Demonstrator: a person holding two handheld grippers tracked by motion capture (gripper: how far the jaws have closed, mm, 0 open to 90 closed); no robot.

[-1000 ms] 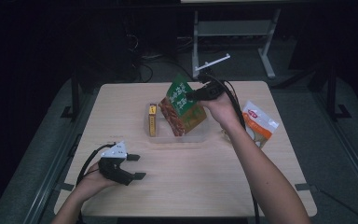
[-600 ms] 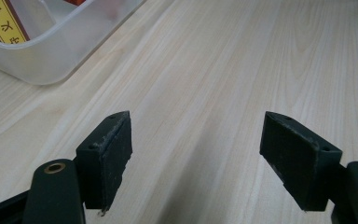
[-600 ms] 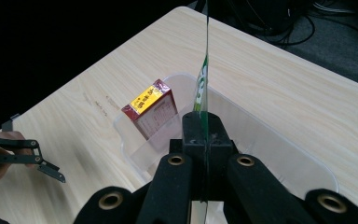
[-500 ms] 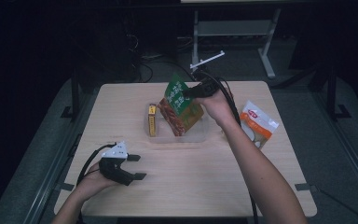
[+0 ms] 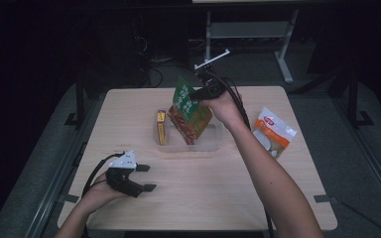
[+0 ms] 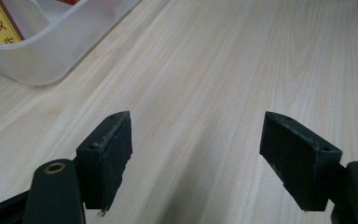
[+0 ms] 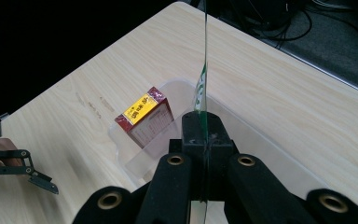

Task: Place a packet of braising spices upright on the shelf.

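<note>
My right gripper (image 5: 197, 94) is shut on the top edge of a green and red snack bag (image 5: 187, 111), which hangs tilted with its lower end inside a clear plastic bin (image 5: 213, 144). In the right gripper view the bag (image 7: 201, 88) is edge-on between the closed jaws of the right gripper (image 7: 204, 135), above the bin (image 7: 177, 93). A red and yellow box (image 5: 161, 127) stands in the bin's left end; the box (image 7: 145, 119) also appears in the right gripper view. My left gripper (image 5: 147, 177) rests open near the table's front left, and in its own view the left gripper (image 6: 196, 158) holds nothing.
A white and orange pouch (image 5: 273, 131) lies on the table to the right of the bin. The bin's corner (image 6: 42, 56) is at the upper left of the left gripper view. The wooden table (image 5: 218, 188) has bare room in front of the bin.
The right gripper has lifted the snack bag a little and shifted it slightly left over the bin. The left gripper has stayed put.
</note>
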